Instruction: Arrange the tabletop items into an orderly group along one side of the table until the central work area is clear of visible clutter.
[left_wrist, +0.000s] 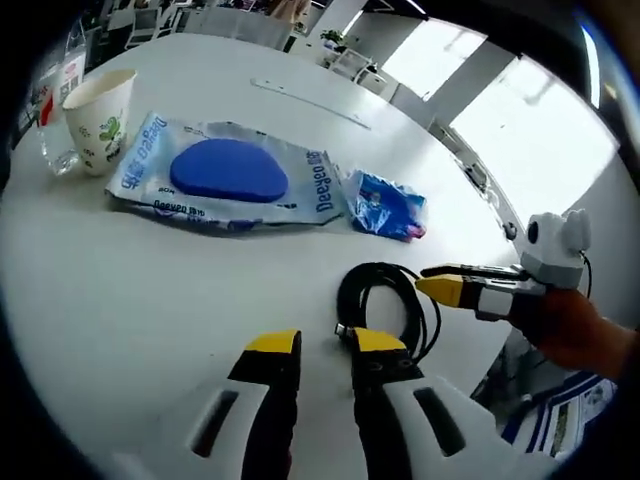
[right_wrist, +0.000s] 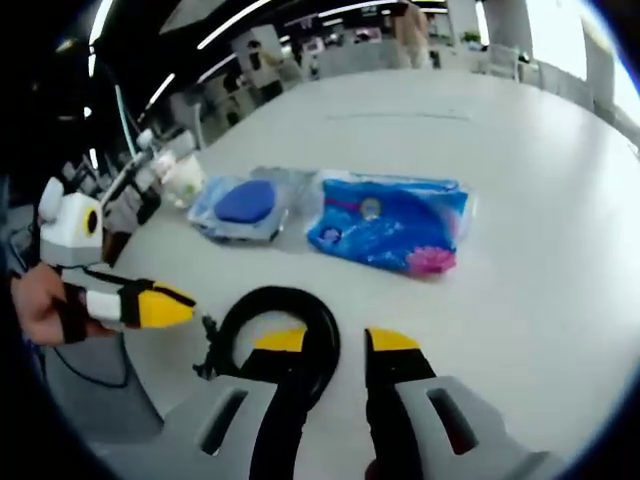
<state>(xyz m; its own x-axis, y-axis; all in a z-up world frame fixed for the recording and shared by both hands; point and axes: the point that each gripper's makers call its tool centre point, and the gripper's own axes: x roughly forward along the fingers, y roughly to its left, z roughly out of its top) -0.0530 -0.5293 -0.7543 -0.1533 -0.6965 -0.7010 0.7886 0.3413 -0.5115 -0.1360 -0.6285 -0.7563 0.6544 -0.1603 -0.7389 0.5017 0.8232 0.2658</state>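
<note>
Only left gripper view has paper cup (left_wrist: 100, 115) w/ bottle (left_wrist: 55, 110).

An open-plan office or lab is suggested: a large white round table (left_wrist: 200, 300) is seen near, chairs and further desks (right_wrist: 350, 50) far behind, long ceiling strip lights (right_wrist: 240, 25) overhead, and bright tall windows (left_wrist: 520, 130) at the right.

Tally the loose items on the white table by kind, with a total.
Paper cup: 1
Clear plastic bottle: 1
Clear packet with a blue pad: 1
Blue tissue pack: 1
Coiled black cable: 1
Total: 5
</note>
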